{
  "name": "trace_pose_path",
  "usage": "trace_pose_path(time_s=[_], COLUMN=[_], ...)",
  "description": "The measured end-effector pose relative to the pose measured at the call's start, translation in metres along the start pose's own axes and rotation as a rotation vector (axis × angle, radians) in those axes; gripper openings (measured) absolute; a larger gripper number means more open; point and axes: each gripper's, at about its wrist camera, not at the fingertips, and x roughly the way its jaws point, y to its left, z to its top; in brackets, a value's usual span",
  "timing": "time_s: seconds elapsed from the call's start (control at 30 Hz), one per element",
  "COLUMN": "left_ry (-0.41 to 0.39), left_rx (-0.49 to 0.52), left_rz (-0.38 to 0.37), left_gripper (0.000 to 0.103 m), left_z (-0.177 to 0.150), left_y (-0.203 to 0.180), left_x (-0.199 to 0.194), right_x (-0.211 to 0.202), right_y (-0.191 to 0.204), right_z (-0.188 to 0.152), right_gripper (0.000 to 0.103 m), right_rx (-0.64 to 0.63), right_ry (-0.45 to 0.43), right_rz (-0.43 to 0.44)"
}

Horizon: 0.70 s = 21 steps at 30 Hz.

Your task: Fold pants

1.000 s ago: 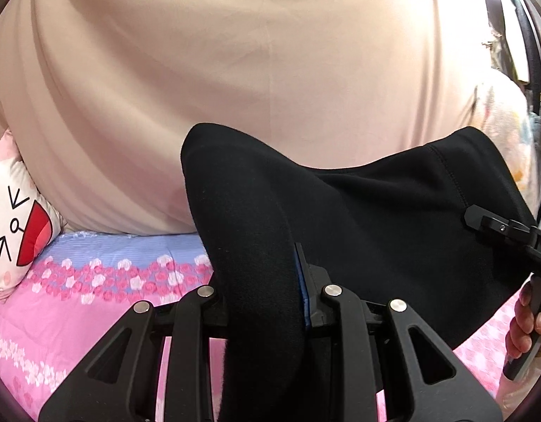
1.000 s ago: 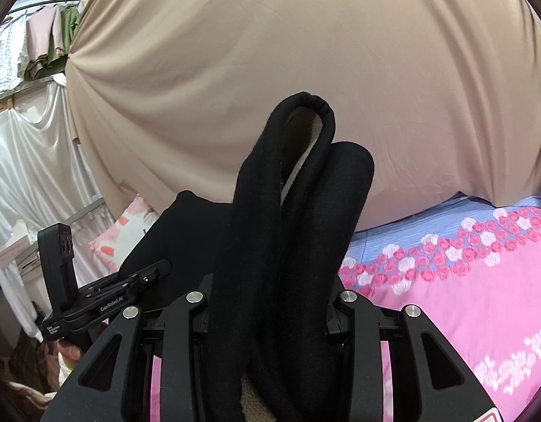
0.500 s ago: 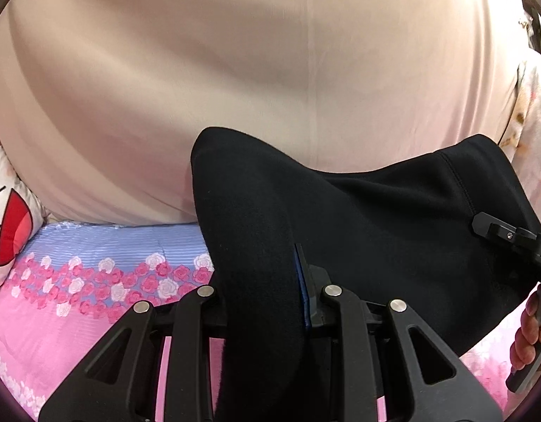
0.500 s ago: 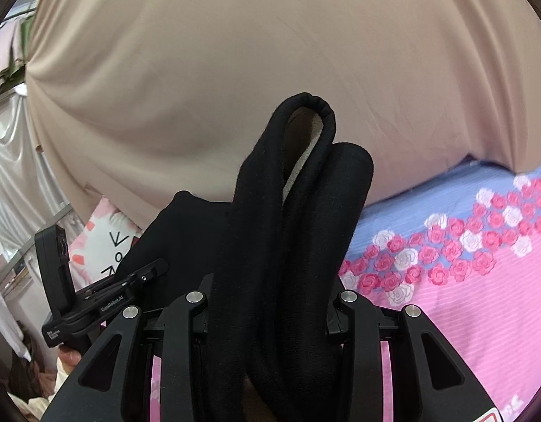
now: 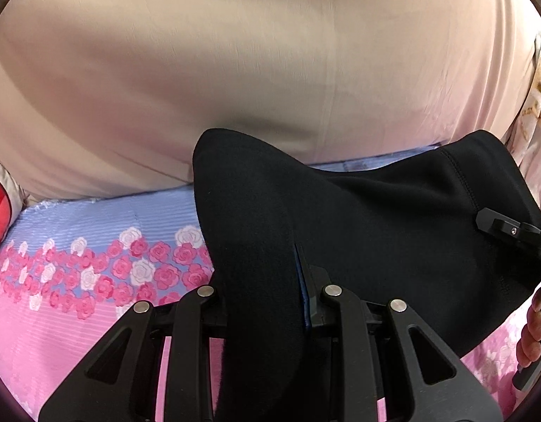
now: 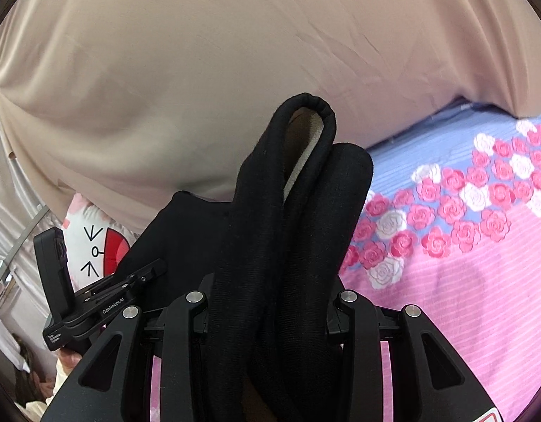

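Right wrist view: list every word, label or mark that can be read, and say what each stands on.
"GenRobot.AI": white print on the black arm of the left tool, seen from the side.
Small white print in three lines on that tool's base: too small to read.
Red-edged label at the picture's bottom right corner: cut off, unreadable.
Cartoon-face pillow: drawn face marks only, no words.

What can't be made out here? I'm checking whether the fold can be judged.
- Left wrist view: left tongs tips, buried in the black pants.
- Right wrist view: right tongs tips, wrapped in bunched fabric.
- Both views: the pants' lower length, cut off by the bottom edge.
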Motion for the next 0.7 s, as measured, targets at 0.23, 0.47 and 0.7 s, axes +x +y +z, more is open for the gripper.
trace_pose_path(time_s=[0.23, 0.47, 0.7], left_ry=[0.037, 0.038, 0.048], left_rx=[-0.017, -0.024, -0.034], left_rz=[0.000, -0.008, -0.013], left_gripper=[0.024, 0.025, 0.026], left_z=[-0.008, -0.013, -0.016], left_y=[0.001, 0.008, 0.007], left_x=[0.018, 0.022, 0.024], right_x=[0.019, 0.025, 0.033], right_y=[-0.017, -0.026, -0.030], right_z=[-0.008, -0.011, -0.011], right_gripper=[0.034, 0.035, 0.035], right_rx=[0.023, 0.045, 0.058], right_ry=[0.045, 0.059, 0.078], right_rz=[-0.023, -0.027, -0.035])
